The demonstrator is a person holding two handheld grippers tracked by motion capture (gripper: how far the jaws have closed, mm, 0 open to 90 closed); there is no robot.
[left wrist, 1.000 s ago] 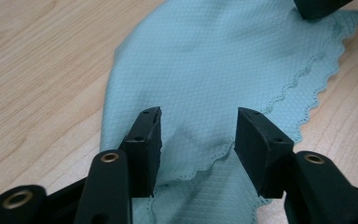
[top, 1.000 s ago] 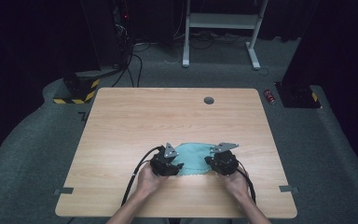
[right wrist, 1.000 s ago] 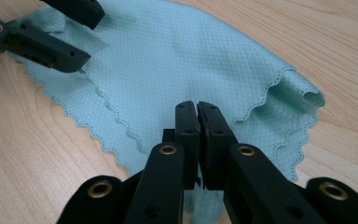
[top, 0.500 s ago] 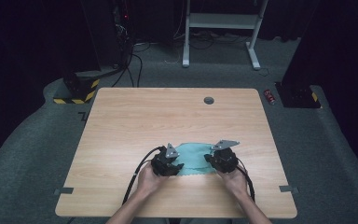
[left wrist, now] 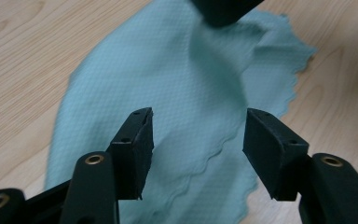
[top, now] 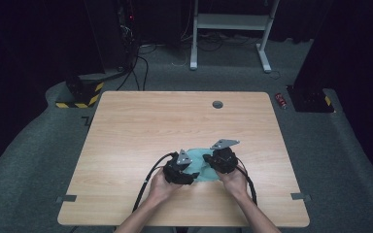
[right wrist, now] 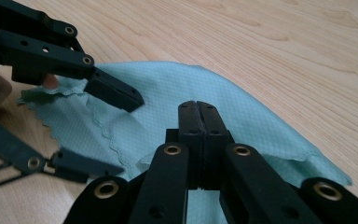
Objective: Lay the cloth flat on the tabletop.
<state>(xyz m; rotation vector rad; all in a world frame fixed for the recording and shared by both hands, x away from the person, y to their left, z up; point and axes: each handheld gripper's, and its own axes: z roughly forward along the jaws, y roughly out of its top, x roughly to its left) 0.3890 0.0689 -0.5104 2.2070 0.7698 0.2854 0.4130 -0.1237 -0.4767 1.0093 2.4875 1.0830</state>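
A teal cloth (top: 201,164) lies on the wooden table (top: 150,126) near its front edge, between my two grippers. My left gripper (left wrist: 198,140) is open; its jaws have just been opening, and the cloth (left wrist: 168,70) lies spread under the gap, untouched by the pads. My right gripper (right wrist: 197,112) is shut on a pinch of the cloth (right wrist: 261,130), which tents up toward its tip (left wrist: 223,9) in the left gripper view. The left gripper (right wrist: 107,130) faces it from the left with its fingers spread over the scalloped edge.
A round cable hole (top: 217,104) sits near the table's far edge. On the floor behind are a red can (top: 281,100), a white frame (top: 230,22) and a yellow-black striped block (top: 80,94). A black cable (top: 148,182) trails from the left gripper.
My right gripper has shifted a little left and away from me, lifting the cloth with it. The left hand has stayed in place.
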